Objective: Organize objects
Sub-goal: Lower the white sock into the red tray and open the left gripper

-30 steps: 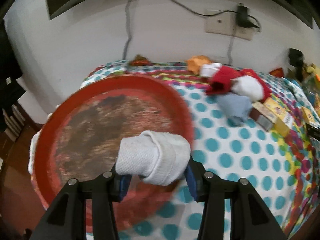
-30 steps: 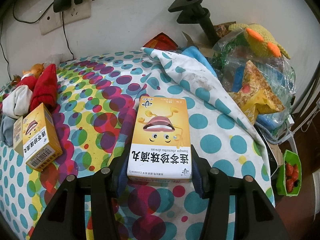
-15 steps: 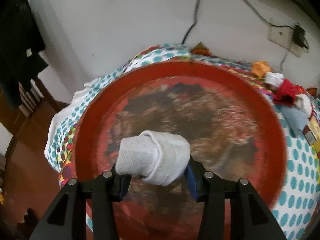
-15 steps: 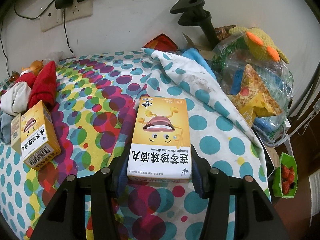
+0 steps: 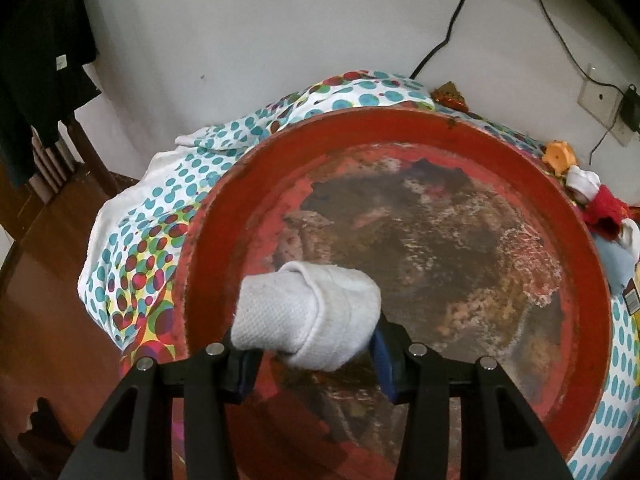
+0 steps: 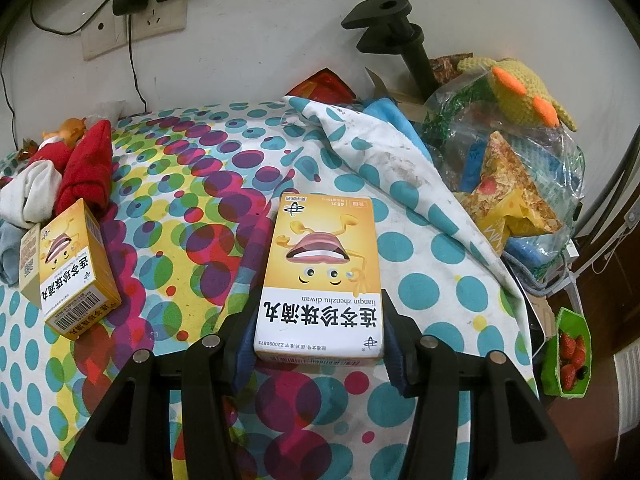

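My left gripper [image 5: 310, 350] is shut on a rolled white sock [image 5: 308, 316] and holds it over the near left part of a big round red tray [image 5: 592, 264] with a worn brown floor. My right gripper [image 6: 316, 340] is shut on a yellow medicine box [image 6: 322, 276] above the dotted tablecloth [image 6: 192, 216]. A second yellow box [image 6: 68, 268] lies at the left, beside a pile of red and white socks [image 6: 60, 176]. That sock pile also shows in the left wrist view [image 5: 604, 216] at the tray's right.
A clear bag of snacks with a yellow knitted toy [image 6: 520, 92] and a black clamp stand [image 6: 400, 36] crowd the back right. A green punnet of strawberries [image 6: 568, 352] sits off the table's right edge. Wall sockets and cables [image 6: 132, 12] are behind. The table's left edge drops to a wooden floor [image 5: 48, 280].
My left gripper has swung left with the sock, from the tray's right rim to over its near left part. My right gripper has barely moved with its box.
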`<action>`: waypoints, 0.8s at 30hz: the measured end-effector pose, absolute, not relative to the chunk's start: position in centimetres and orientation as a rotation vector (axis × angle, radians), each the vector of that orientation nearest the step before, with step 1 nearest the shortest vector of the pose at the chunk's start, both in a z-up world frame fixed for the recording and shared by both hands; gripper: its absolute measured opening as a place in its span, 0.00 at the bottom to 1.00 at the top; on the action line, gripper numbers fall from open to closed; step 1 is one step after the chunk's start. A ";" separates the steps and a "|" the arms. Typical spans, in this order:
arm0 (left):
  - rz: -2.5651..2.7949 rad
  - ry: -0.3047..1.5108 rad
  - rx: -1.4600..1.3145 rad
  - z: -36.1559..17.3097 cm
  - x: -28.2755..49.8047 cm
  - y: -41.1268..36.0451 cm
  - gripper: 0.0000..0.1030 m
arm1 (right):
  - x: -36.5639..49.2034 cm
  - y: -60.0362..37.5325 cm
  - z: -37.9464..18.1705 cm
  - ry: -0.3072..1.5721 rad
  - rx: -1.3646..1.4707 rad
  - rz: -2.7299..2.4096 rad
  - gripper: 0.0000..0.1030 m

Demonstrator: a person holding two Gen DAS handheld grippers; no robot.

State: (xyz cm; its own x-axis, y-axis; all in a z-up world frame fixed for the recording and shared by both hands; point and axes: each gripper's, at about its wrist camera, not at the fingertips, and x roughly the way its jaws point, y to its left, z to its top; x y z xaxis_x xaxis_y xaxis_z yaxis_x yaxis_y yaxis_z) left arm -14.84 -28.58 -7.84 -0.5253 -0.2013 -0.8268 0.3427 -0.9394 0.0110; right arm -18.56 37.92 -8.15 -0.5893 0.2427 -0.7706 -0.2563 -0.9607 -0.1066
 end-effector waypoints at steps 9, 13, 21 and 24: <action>-2.503 0.211 1.339 -8.1 -15.1 -28.9 0.51 | -18.8 36.1 -8.0 0.020 -1.243 2.574 0.48; -2.531 0.181 1.327 -7.7 -14.4 -28.4 0.56 | -18.9 35.4 -7.9 0.019 -1.242 2.573 0.48; -2.595 0.140 1.287 -6.8 -11.9 -27.4 0.56 | -19.0 36.2 -8.1 0.031 -1.244 2.576 0.48; -2.618 0.168 1.307 -7.0 -11.9 -27.2 0.59 | -19.4 37.1 -8.3 0.050 -1.247 2.582 0.48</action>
State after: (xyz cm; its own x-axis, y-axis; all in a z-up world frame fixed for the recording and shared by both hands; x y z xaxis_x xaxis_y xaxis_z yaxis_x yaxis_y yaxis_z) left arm -11.92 -27.25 -6.99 -0.5848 -0.1361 -0.7997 0.2371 -0.9714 -0.0081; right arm -19.37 37.08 -8.34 -0.5916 0.2291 -0.7730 -0.2588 -0.9620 -0.0871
